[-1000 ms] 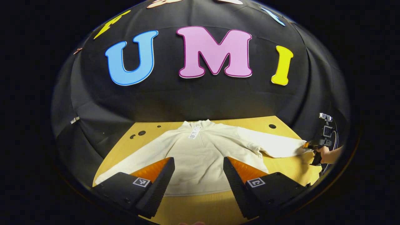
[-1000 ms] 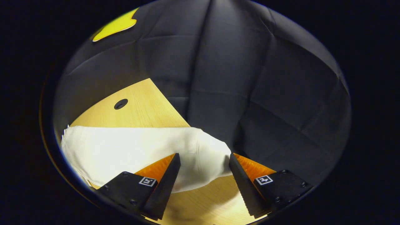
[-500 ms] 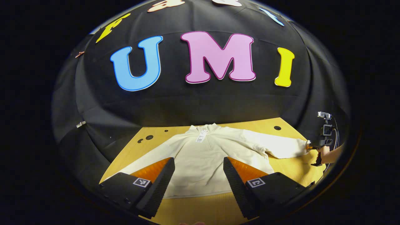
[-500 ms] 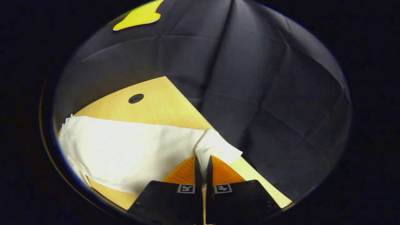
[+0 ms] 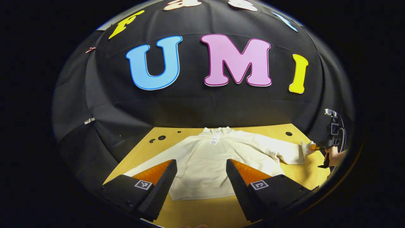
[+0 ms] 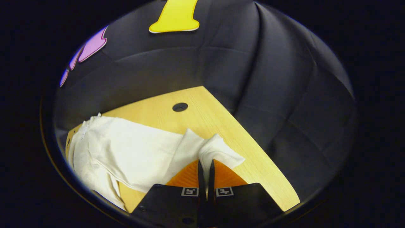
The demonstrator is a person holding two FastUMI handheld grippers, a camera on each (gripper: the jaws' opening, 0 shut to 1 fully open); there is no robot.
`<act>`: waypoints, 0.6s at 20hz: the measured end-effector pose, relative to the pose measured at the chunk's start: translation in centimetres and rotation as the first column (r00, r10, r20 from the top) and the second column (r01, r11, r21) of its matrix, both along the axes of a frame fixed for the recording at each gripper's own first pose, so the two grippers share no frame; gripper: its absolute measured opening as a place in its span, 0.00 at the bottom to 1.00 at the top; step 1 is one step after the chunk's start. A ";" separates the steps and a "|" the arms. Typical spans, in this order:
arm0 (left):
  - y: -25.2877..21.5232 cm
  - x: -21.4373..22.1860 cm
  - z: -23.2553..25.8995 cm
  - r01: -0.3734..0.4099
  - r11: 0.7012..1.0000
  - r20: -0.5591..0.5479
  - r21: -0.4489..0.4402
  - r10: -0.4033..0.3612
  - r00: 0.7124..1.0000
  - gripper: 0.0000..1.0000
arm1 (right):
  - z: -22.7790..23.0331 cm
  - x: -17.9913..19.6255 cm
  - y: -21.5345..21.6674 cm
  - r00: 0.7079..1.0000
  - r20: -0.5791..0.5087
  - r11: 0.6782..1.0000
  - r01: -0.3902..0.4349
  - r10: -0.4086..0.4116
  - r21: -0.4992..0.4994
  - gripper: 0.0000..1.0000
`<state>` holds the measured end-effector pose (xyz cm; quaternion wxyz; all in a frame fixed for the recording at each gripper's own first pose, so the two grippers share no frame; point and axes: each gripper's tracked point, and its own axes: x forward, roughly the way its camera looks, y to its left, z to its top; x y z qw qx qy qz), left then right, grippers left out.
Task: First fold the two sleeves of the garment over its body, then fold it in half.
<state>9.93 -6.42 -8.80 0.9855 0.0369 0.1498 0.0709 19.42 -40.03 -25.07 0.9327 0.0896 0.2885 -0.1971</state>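
My left gripper (image 5: 200,177) hangs with its fingers (image 5: 161,185) spread wide apart, nothing between them. My right gripper (image 6: 205,164) has its fingers pressed nearly together, pinching the cuff of the sleeve (image 6: 218,152). In the left gripper view, that gripper (image 5: 316,146) sits far off to the side, with my hand (image 5: 332,156) wrapped around its handle.

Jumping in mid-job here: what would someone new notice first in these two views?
A cream sweatshirt lies spread front-up on the wooden table, its collar toward the booth's back wall. The right hand-held gripper is shut on the cuff of one sleeve at the table's edge, the fabric bunched and lifted there. The left hand-held gripper hangs open above the sweatshirt's hem, holding nothing.
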 end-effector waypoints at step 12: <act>11.3 -3.0 0.7 -0.224 0.973 0.037 -0.056 0.226 0.974 0.96 | 16.4 9.9 15.2 0.948 0.190 0.967 -0.249 0.254 -0.051 0.05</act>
